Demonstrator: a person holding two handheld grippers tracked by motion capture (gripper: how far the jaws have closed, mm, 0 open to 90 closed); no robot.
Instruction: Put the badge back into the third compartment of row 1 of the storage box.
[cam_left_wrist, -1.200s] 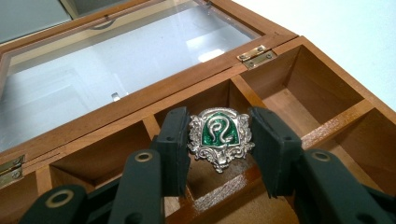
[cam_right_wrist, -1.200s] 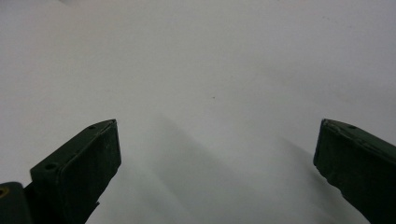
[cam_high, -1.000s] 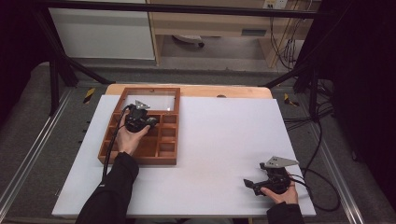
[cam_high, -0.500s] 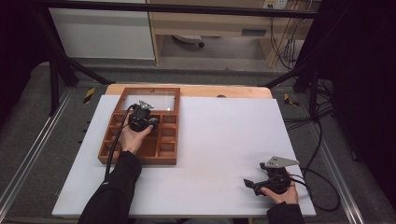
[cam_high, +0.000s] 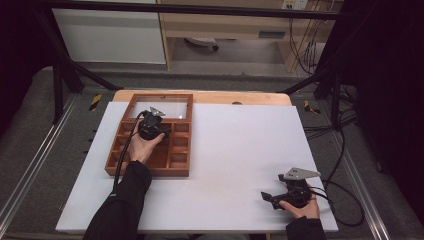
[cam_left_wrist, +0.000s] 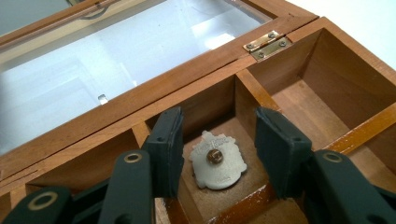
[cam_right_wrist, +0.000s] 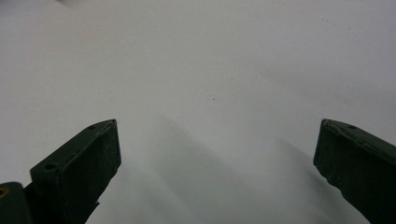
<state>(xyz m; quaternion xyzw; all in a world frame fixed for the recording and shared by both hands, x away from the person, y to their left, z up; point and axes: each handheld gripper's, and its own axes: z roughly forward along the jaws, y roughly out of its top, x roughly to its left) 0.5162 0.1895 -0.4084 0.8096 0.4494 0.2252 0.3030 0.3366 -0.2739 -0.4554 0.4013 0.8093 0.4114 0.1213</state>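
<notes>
White sheeting (cam_high: 235, 165) is covering the worktop, with a strip of bare wood showing along its far edge and grey floor, cables and dark frame posts lying beyond. Toward the far left corner of the worktop a wooden compartment box (cam_high: 150, 137) is sitting with its glass lid (cam_left_wrist: 107, 60) lying open away from the person, brass hinge (cam_left_wrist: 267, 43) showing at the joint. The person's left hand (cam_high: 142, 147) is holding the left gripper (cam_left_wrist: 217, 142) over the box's far row of compartments, its jaws standing spread to either side of a small white badge (cam_left_wrist: 217, 161) that is lying flat on the floor of one compartment there, a brass stud at its middle; the jaws are not touching it. Near the worktop's near right corner the right hand (cam_high: 302, 206) is resting with the right gripper (cam_right_wrist: 217, 154), its jaws gaping wide over bare white sheeting.
</notes>
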